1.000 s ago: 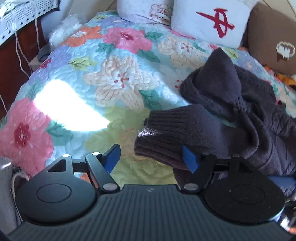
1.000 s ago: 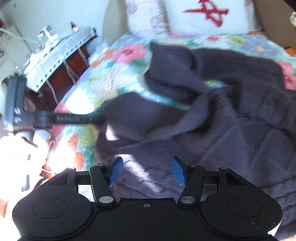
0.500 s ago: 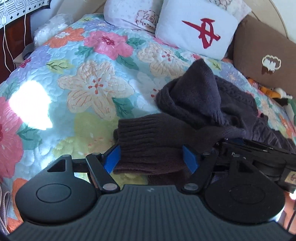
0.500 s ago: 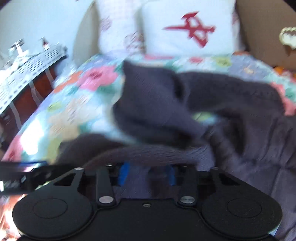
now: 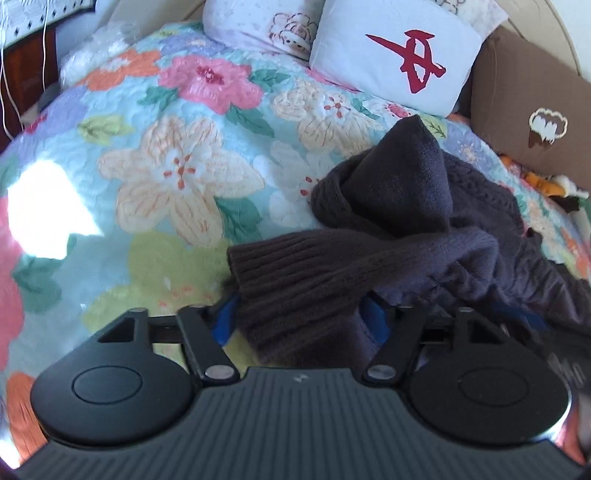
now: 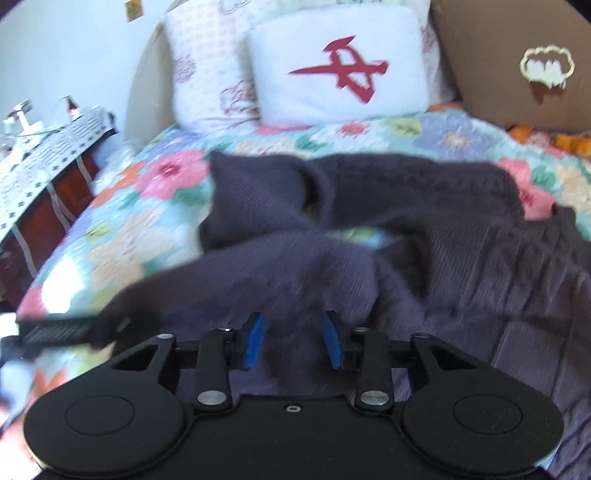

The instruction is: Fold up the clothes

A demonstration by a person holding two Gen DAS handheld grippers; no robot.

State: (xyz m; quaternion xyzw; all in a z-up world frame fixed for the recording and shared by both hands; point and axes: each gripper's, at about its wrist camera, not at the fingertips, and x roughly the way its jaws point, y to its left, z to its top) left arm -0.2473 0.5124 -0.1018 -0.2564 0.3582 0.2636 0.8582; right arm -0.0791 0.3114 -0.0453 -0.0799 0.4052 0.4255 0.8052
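Observation:
A dark purple knit sweater (image 5: 424, 236) lies crumpled on the floral quilt (image 5: 177, 173). Its ribbed cuff (image 5: 295, 280) lies between the blue pads of my left gripper (image 5: 299, 317), whose jaws stand wide around it without pressing it. In the right wrist view the sweater (image 6: 424, 236) spreads over the bed, and a fold of it bunches between the narrowed blue pads of my right gripper (image 6: 293, 341). The left gripper's body (image 6: 59, 330) shows at the left edge there.
A white pillow with a red mark (image 5: 399, 62), a floral pillow (image 5: 266, 26) and a brown cushion (image 5: 532, 122) line the head of the bed. A bedside table with a lace cloth (image 6: 40, 155) stands to the left. Sun glares on the quilt (image 5: 44, 206).
My left gripper moved onto the sleeve cuff, which now lies between its pads. My right gripper narrowed its jaws onto a fold of the sweater and lifted it a little.

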